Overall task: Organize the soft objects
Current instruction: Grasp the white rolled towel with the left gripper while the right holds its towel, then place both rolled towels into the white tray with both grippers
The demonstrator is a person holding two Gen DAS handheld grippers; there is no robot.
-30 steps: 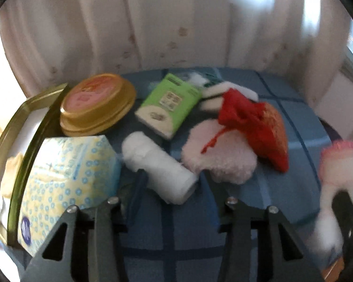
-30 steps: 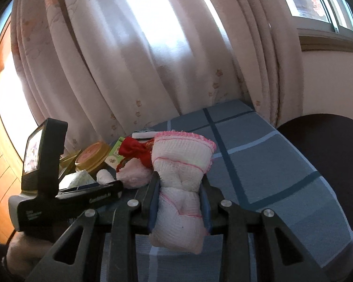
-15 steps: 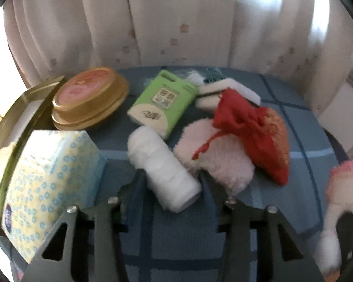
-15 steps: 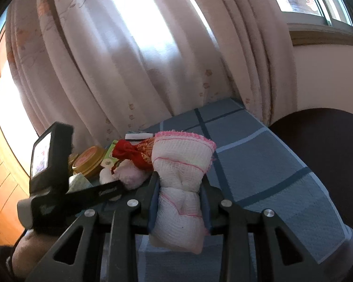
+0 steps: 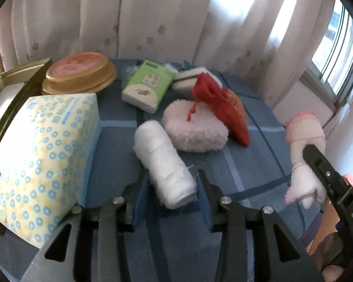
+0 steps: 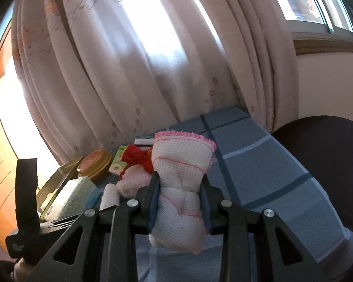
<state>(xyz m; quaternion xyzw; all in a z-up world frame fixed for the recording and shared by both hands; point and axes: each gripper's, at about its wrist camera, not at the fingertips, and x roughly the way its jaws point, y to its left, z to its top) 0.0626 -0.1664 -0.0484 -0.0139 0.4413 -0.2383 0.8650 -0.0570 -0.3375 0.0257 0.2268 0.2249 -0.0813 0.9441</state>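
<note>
A white gauze roll lies on the blue checked cloth. My left gripper is open, its fingers either side of the roll's near end. My right gripper is shut on a rolled white cloth with pink trim, held above the cloth; the same roll shows in the left wrist view. A pink fluffy pad, a red drawstring pouch, a green tissue pack and a blue-dotted tissue pack lie nearby.
A gold tin box stands open at the far left, its round gold lid beside it. White sponges lie at the back. Curtains hang close behind the table. The table's right edge drops off.
My left gripper has moved forward, so the white gauze roll now sits between its open fingers. My right gripper still holds the pink-trimmed cloth.
</note>
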